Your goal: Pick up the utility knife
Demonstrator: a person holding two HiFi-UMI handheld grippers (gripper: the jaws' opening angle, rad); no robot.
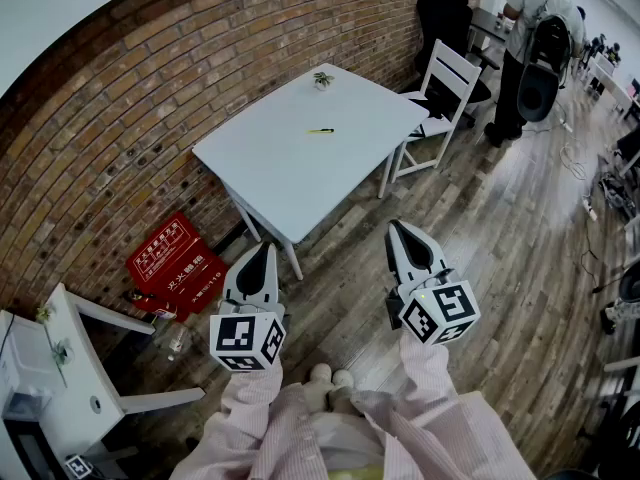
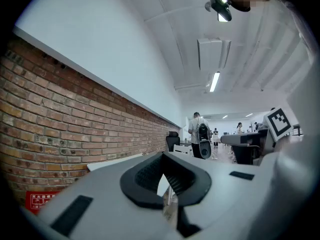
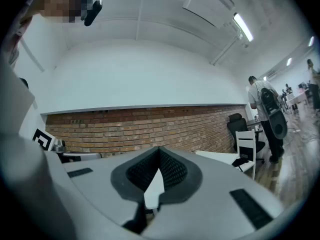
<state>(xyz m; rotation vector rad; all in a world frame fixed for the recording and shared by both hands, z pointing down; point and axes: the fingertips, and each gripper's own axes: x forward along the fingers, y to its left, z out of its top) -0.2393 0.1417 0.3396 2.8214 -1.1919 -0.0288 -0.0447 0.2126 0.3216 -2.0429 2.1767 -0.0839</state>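
Currently left gripper [image 1: 262, 250] and right gripper [image 1: 399, 230], lower centre, jaws together, empty; utility knife [image 1: 320, 130] lies on white table [image 1: 270, 168], upper centre.

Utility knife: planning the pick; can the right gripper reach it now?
Probably not yet: the knife lies on the table, well beyond the right gripper, floor between; its jaws are shut.

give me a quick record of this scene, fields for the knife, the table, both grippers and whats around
knife: utility knife lies near the middle of the white table, untouched
left gripper: shut, empty, over the floor short of the table
right gripper: shut, empty, over the floor short of the table
also on table: small plant by the far corner
around: white chair beside the table, red sign on the floor by the brick wall, person standing in the background
task state: knife not yet picked up
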